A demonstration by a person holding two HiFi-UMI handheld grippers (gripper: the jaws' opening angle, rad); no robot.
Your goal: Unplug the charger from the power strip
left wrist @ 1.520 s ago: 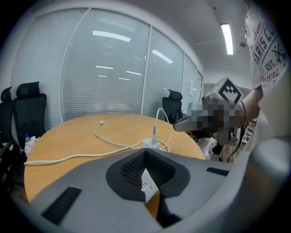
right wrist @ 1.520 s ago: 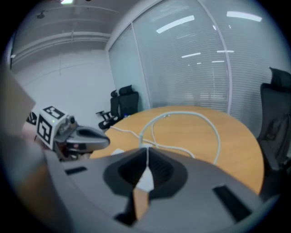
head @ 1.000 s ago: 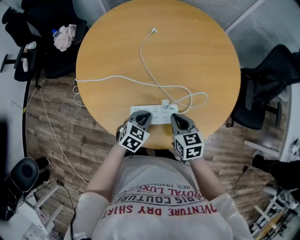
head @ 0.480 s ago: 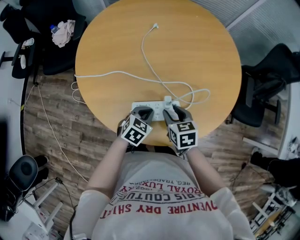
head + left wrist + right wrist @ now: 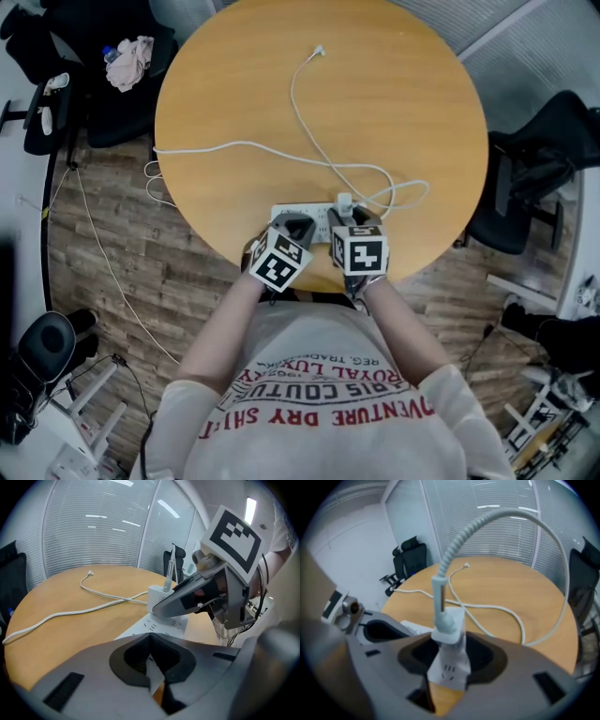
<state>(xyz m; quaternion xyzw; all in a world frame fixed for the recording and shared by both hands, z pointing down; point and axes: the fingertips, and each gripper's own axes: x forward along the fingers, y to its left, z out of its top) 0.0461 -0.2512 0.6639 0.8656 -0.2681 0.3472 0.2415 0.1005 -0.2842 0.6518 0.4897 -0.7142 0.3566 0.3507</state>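
Note:
A white power strip (image 5: 318, 227) lies near the front edge of the round wooden table (image 5: 403, 94). A white charger (image 5: 344, 201) stands plugged into it, and its cable (image 5: 298, 112) loops across the tabletop. My left gripper (image 5: 293, 226) sits on the strip's left end, shut on the power strip (image 5: 161, 624). My right gripper (image 5: 346, 217) is over the charger (image 5: 449, 623), its jaws opening. The charger stands between the jaws with gaps on both sides. The left gripper view shows my right gripper's fingers (image 5: 183, 596) beside the charger (image 5: 156, 595).
The strip's own cord (image 5: 216, 150) runs left off the table's edge to the wooden floor. Black office chairs stand at the right (image 5: 534, 178) and upper left (image 5: 84, 84). A cloth and a bottle (image 5: 128, 62) lie on the upper-left chair.
My right gripper has moved left and down over the charger and its jaws have opened around it. The left gripper has stayed on the strip.

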